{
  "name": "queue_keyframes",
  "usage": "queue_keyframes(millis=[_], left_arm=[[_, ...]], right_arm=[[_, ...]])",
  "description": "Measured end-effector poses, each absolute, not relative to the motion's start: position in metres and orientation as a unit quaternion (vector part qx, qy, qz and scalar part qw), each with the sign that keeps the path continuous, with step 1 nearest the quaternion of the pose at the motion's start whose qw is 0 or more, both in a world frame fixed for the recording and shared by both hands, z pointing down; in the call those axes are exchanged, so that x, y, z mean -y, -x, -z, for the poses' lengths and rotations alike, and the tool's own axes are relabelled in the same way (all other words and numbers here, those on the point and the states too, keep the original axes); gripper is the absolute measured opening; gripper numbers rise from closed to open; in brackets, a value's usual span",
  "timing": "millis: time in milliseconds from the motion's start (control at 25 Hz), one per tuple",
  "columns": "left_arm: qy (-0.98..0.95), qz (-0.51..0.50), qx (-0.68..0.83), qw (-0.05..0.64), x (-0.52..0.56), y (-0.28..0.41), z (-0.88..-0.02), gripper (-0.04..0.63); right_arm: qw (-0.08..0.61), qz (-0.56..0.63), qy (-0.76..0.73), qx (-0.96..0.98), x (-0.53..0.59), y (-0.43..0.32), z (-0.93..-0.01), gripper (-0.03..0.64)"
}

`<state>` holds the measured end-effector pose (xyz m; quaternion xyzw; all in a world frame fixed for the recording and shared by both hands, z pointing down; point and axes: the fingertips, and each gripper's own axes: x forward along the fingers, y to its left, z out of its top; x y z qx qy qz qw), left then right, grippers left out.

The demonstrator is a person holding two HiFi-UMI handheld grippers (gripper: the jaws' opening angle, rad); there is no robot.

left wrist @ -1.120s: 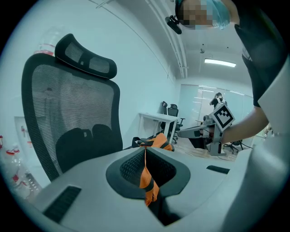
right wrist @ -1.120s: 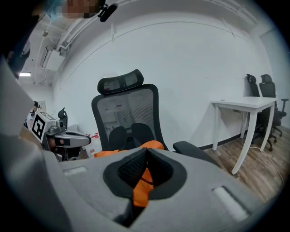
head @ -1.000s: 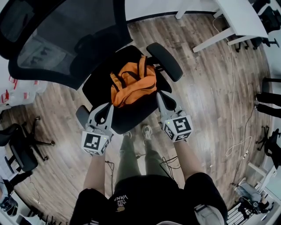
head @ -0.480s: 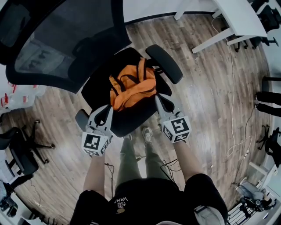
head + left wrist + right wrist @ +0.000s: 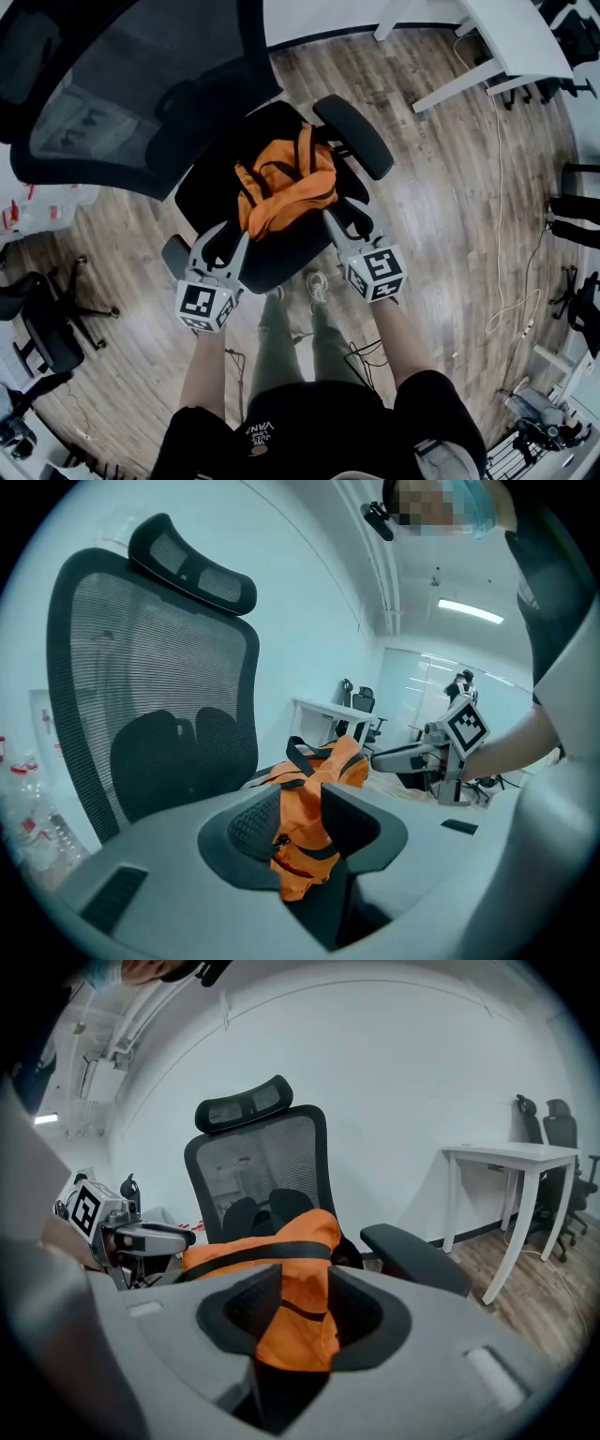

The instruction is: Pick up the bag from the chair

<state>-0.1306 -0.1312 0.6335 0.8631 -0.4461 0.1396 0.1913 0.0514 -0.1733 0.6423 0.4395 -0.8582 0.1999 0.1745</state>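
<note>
An orange bag (image 5: 284, 187) with dark straps lies on the black seat (image 5: 208, 183) of an office chair, in front of its mesh backrest (image 5: 122, 80). My left gripper (image 5: 228, 240) is open at the bag's near left corner. My right gripper (image 5: 344, 217) is open at the bag's near right side. In the left gripper view the bag (image 5: 314, 772) shows through the gap of the open left gripper (image 5: 300, 822). In the right gripper view the bag (image 5: 281, 1241) fills the gap of the open right gripper (image 5: 302, 1312). Whether any finger touches the fabric, I cannot tell.
The chair's right armrest (image 5: 352, 136) juts out just beyond my right gripper; the left armrest (image 5: 175, 253) sits beside my left one. A white desk (image 5: 511, 47) stands at the back right. A cable (image 5: 506, 300) trails over the wood floor. Another chair (image 5: 47, 323) stands at left.
Both grippers have crept a little forward toward the bag; the right one has closed in on its near right side. The bag has not moved.
</note>
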Motion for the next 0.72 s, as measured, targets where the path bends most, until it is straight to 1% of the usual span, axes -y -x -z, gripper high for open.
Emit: queue_keyframes(millis=[40, 120, 280, 520, 720], left_arm=[[-0.862, -0.138, 0.447, 0.194, 0.131, 0.132, -0.635, 0.135], [-0.861, -0.136, 0.449, 0.198, 0.132, 0.134, -0.638, 0.140], [-0.859, -0.127, 0.451, 0.204, 0.133, 0.137, -0.637, 0.177], [-0.867, -0.116, 0.436, 0.210, 0.126, 0.134, -0.638, 0.223], [-0.878, -0.134, 0.412, 0.204, 0.122, 0.122, -0.645, 0.236]], right_arm=[[0.177, -0.201, -0.439, 0.858, 0.173, -0.051, -0.645, 0.160], [0.182, -0.204, -0.438, 0.857, 0.173, -0.052, -0.649, 0.184], [0.193, -0.205, -0.433, 0.856, 0.174, -0.053, -0.656, 0.224], [0.198, -0.205, -0.429, 0.857, 0.180, -0.054, -0.663, 0.228], [0.207, -0.199, -0.420, 0.861, 0.185, -0.050, -0.668, 0.229]])
